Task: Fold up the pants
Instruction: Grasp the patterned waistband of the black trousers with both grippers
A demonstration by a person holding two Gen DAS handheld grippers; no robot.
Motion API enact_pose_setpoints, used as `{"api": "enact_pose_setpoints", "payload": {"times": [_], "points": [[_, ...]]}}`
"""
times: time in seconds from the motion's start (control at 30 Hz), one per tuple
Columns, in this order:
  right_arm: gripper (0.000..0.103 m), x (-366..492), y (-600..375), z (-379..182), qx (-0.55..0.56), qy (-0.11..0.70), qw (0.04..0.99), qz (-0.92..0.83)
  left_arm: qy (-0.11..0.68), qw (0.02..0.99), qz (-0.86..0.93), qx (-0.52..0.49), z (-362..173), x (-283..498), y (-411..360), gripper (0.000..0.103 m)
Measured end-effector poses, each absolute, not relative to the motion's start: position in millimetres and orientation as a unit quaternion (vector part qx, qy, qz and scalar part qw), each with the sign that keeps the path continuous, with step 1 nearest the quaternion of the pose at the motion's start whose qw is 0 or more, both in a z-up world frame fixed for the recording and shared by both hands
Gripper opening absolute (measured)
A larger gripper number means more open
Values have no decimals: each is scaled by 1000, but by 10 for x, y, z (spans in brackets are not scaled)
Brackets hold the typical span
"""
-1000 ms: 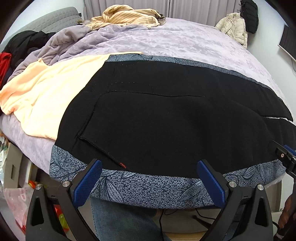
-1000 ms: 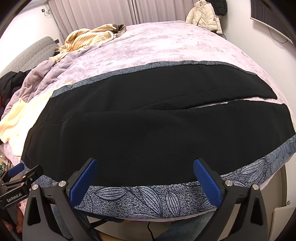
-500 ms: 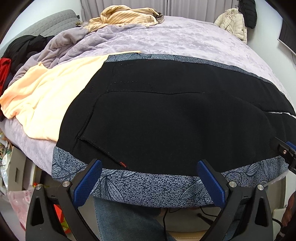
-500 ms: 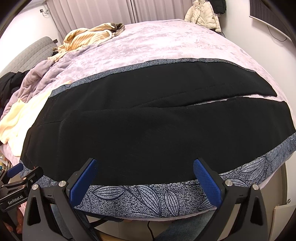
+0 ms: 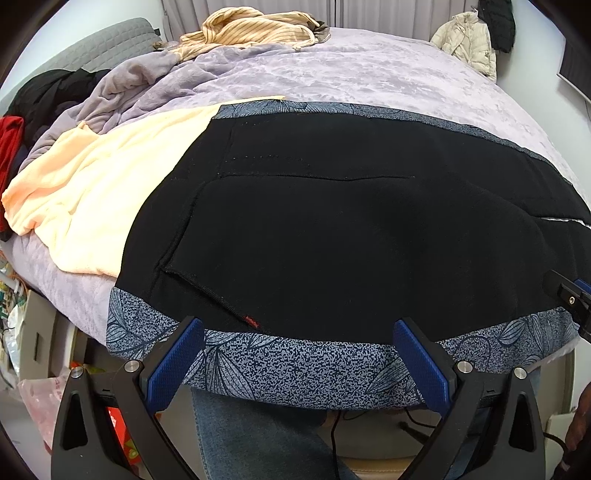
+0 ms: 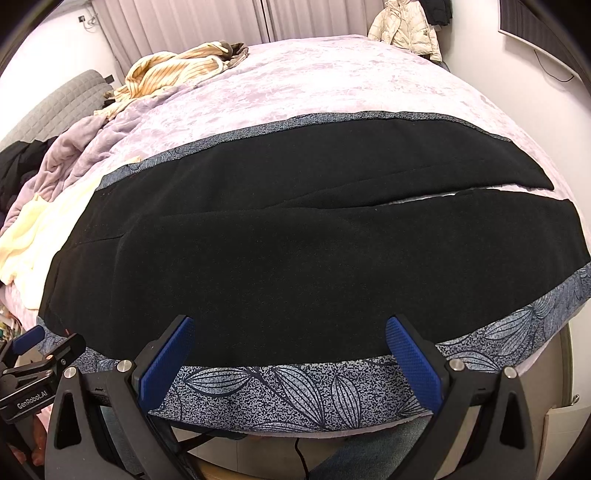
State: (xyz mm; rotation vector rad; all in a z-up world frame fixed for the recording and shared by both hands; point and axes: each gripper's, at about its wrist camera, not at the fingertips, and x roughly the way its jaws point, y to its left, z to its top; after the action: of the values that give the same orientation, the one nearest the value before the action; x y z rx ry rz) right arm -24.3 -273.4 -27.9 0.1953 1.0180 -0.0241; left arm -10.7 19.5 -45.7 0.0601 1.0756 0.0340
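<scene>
Black pants (image 5: 332, 221) lie flat on a blue leaf-patterned cloth (image 5: 303, 365) on the bed, waistband at the left, both legs running right with a thin gap between them (image 6: 443, 194). They also show in the right wrist view (image 6: 277, 258). My left gripper (image 5: 297, 354) is open and empty at the near edge by the waist end, where a small red tag (image 5: 252, 320) sits. My right gripper (image 6: 288, 350) is open and empty at the near edge by the legs. Each gripper shows at the edge of the other's view.
A peach garment (image 5: 92, 192) lies left of the pants. A striped yellow garment (image 5: 255, 26) and a lilac blanket (image 5: 122, 92) lie at the far left of the bed. A cream jacket (image 6: 406, 26) hangs at the back. Clutter sits on the floor at left (image 5: 22, 332).
Both grippers have drifted slightly nearer and lower toward the near edge of the pants. The pants have not moved and both grippers stay open.
</scene>
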Motion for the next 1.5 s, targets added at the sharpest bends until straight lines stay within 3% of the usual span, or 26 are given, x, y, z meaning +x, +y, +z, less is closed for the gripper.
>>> {"api": "enact_pose_setpoints", "payload": {"times": [1.5], "points": [[103,-321,-2692,-296,84,489,868,-11,523,851,26,39,-535,-96,161,103]]}}
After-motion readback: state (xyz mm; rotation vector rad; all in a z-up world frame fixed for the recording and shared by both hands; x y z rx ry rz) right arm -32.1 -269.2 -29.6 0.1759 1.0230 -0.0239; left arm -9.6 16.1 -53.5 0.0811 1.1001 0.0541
